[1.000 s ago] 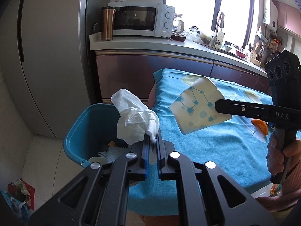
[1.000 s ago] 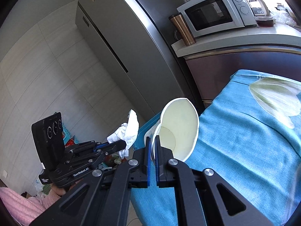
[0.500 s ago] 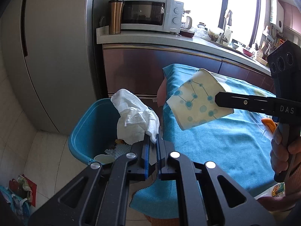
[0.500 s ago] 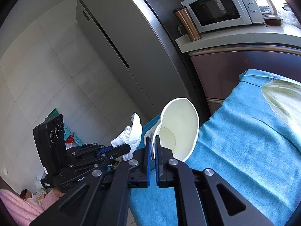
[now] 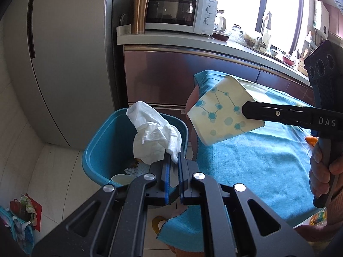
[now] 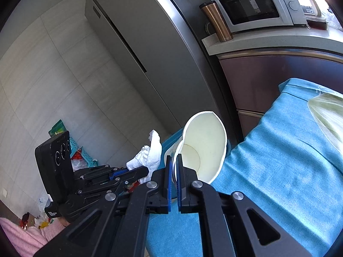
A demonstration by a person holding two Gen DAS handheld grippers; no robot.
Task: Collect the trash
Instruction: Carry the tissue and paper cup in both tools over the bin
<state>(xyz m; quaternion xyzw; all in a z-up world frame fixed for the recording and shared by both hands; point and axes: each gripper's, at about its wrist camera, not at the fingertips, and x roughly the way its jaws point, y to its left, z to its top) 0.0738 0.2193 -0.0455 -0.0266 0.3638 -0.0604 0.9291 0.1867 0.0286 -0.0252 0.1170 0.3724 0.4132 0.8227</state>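
My left gripper (image 5: 174, 159) is shut on a crumpled white tissue (image 5: 153, 135) and holds it over the teal trash bin (image 5: 96, 150) on the floor. My right gripper (image 6: 174, 160) is shut on the rim of a squashed white paper cup (image 6: 203, 147) with blue dots, held above the table edge just right of the bin. The cup also shows in the left wrist view (image 5: 223, 117), and the tissue in the right wrist view (image 6: 148, 154). The bin holds a white cup and other scraps.
A table with a teal cloth (image 5: 246, 160) stands right of the bin. Behind are a grey fridge (image 5: 64, 64), a counter with a microwave (image 5: 175, 10) and a copper tumbler (image 5: 138, 14). Colourful litter (image 5: 23, 209) lies on the floor at left. An orange object (image 5: 310, 140) lies on the cloth.
Both grippers have moved left toward the bin, each keeping its grip. The tissue now hangs over the bin's opening and the cup has neared the table's left edge.
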